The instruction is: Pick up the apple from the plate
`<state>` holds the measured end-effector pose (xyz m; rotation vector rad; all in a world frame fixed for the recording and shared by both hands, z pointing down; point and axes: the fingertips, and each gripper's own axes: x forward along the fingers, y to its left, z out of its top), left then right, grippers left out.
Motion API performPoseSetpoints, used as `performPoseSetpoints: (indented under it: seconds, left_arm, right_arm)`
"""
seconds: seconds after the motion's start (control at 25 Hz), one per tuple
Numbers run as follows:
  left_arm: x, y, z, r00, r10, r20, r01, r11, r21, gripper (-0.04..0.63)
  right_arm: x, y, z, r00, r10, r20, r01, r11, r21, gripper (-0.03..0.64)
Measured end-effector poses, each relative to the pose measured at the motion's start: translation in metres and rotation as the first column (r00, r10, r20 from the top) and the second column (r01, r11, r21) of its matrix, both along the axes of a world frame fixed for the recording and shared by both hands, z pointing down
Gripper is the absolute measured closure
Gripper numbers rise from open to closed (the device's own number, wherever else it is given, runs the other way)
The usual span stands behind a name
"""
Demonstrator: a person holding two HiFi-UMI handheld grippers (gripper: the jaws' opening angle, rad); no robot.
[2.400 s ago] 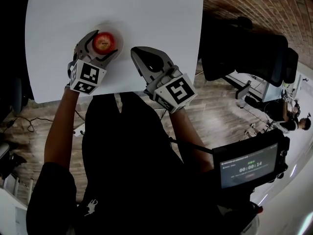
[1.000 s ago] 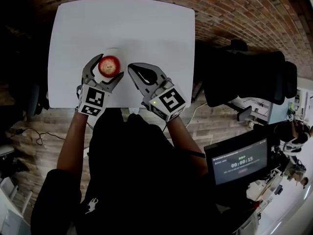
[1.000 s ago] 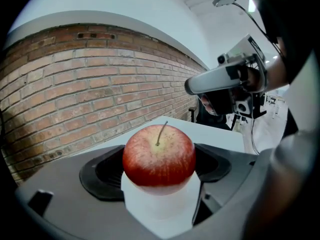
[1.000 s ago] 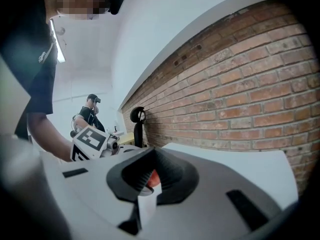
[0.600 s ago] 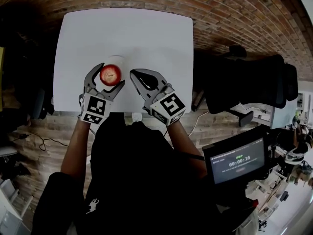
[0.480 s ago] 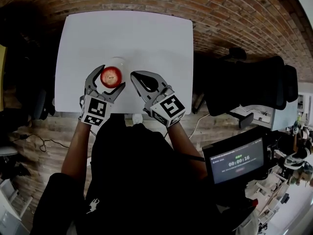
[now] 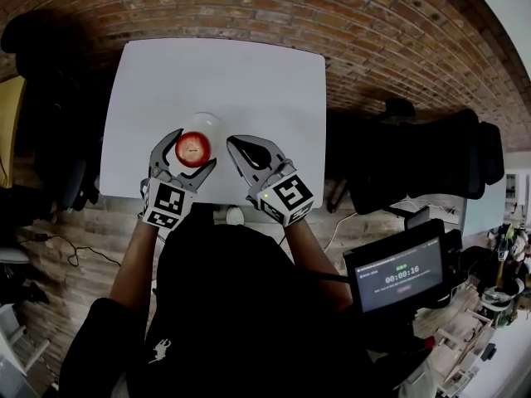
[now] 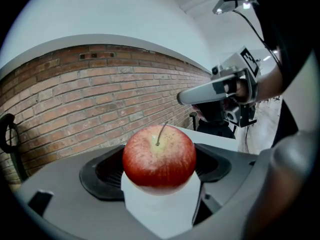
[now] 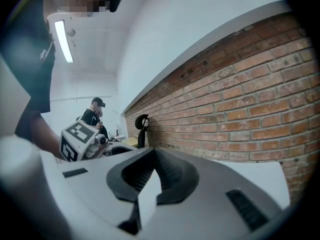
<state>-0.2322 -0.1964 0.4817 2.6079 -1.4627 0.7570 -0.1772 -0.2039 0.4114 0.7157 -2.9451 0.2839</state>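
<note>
A red apple [image 7: 193, 148] with a stem sits between the jaws of my left gripper [image 7: 192, 150], which is shut on its two sides. The small white plate [image 7: 208, 123] shows just beyond it on the white table [image 7: 216, 73]. In the left gripper view the apple [image 8: 159, 155] fills the gap of the left gripper [image 8: 159, 176], over a white surface. My right gripper [image 7: 236, 144] hovers just to the right of the apple, shut and holding nothing; its tips meet in its own view [image 9: 152, 159].
The table's near edge runs just under both grippers. A brick wall [image 7: 348, 23] stands behind the table. A black office chair [image 7: 415, 152] is at the right, a dark chair [image 7: 50, 139] at the left, and a timer screen [image 7: 400, 274] is by my right side.
The head view has drawn back, so more wall and table show. The apple stays in the left jaws and now sits slightly nearer me than the plate's centre. The right gripper stays shut beside it.
</note>
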Motion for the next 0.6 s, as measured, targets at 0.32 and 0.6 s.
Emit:
performPoseSetpoints:
  seconds: [0.32,0.6]
  left_arm:
    - [0.0,0.015,-0.01,1.0,-0.023,-0.014,0.023,1.0,0.008,0.179]
    - [0.003,0.017,-0.024,0.999,-0.032,-0.037,0.033,0.999,0.021,0.179]
  right_arm:
    - [0.008,0.004,-0.01,1.0,0.005,0.0,-0.005,1.0,0.024,0.615]
    - [0.012,0.012,-0.015,1.0,0.0,-0.007,0.0,0.999,0.047,0.615]
